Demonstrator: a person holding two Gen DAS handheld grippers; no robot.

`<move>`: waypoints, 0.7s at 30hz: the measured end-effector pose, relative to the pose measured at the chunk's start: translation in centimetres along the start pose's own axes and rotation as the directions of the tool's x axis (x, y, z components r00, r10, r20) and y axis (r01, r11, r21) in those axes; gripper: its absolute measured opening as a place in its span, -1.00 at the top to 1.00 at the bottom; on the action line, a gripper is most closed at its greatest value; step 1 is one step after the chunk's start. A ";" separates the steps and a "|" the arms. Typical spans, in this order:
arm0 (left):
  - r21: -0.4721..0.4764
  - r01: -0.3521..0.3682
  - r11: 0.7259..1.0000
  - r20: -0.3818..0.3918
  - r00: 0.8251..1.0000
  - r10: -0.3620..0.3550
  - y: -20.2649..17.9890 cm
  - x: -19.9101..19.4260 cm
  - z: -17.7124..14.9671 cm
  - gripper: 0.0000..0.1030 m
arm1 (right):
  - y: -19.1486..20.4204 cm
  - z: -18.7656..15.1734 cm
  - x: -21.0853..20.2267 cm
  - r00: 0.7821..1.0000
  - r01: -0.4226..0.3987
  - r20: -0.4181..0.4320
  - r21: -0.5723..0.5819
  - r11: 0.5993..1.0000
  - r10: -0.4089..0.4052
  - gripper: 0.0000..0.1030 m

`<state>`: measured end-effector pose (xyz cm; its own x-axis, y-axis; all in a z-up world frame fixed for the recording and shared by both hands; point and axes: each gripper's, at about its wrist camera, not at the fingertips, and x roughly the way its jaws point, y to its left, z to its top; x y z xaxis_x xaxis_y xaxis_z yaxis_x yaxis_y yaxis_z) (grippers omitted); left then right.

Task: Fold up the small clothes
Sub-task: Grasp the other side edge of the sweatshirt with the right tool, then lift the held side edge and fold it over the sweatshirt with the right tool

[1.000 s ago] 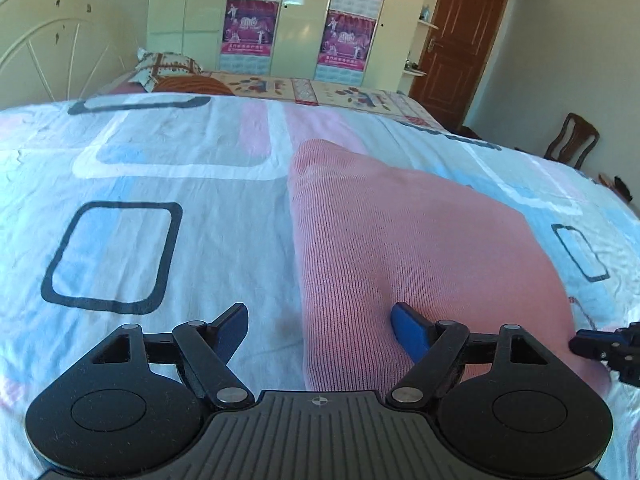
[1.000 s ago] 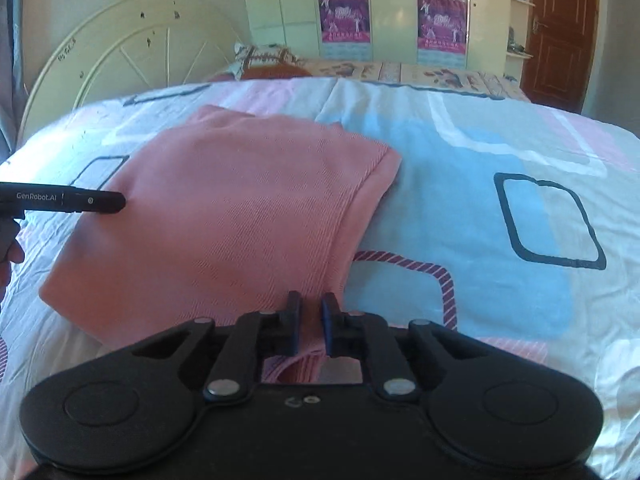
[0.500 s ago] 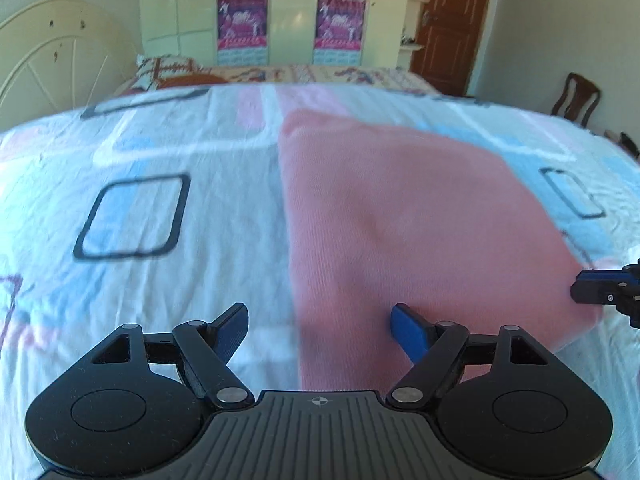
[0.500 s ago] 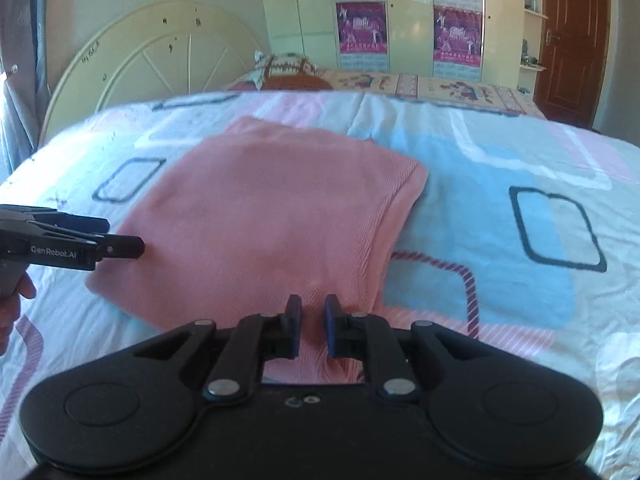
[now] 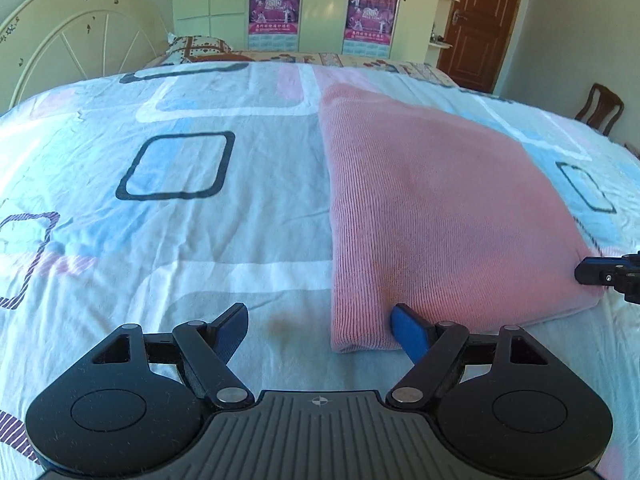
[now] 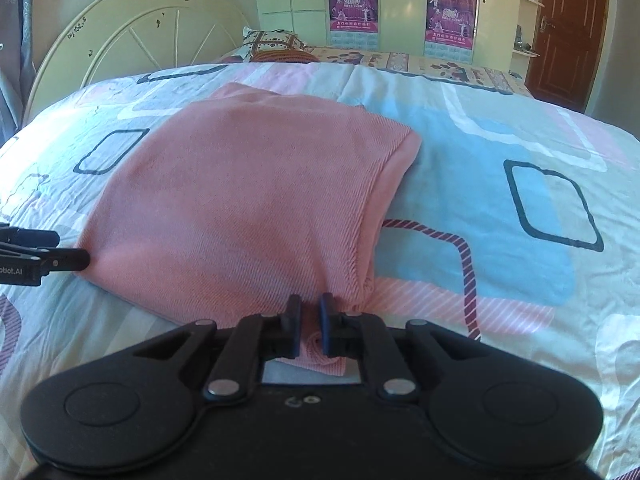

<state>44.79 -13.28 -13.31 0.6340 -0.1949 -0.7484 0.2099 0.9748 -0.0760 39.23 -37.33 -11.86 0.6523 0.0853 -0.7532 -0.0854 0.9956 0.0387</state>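
The soft, light knit should lift by its corners: right gripper pinches one, left gripper gapes empty at another.

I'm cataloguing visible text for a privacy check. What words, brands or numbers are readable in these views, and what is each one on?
"obot.AI": white print on the side of the left tongs, cut off by the picture's edge in the right wrist view.
"200": large figures, only roughly legible, on the purple posters on the wardrobe doors; their smaller lines are too small to read.
No text on the pink knit garment or the patterned bedsheet.
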 end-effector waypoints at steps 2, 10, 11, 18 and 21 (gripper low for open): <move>-0.003 -0.004 1.000 0.017 1.000 0.004 0.0 -0.4 0.3 -0.52 | 0.4 0.5 -1.0 0.999 -0.021 0.049 -0.004 1.000 0.022 0.73; -0.051 -0.047 0.998 -0.034 0.998 0.045 0.9 0.7 -0.6 -0.52 | 0.9 -0.8 0.6 0.999 -0.018 -0.043 -0.022 1.000 0.017 0.87; -0.060 -0.048 0.997 -0.041 0.998 0.046 1.1 0.8 -0.9 -0.52 | 0.6 -1.1 0.6 0.999 -0.025 -0.030 -0.018 1.000 0.024 0.87; -0.030 -0.102 0.994 -0.041 0.994 0.100 0.8 0.1 -1.0 -0.56 | 0.4 -1.3 0.3 0.999 -0.049 -0.020 -0.017 0.999 0.049 0.87; -0.057 -0.126 0.990 -0.026 0.992 0.125 1.7 -1.3 -0.7 -0.65 | -0.3 -1.2 -1.1 0.998 -0.064 0.012 0.003 0.998 0.064 0.70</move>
<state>43.81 -11.27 -12.94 0.6353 -0.0688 -0.7692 0.0856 0.9962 -0.0184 37.62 -37.81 -11.82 0.6541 0.1494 -0.7415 -0.1246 0.9882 0.0892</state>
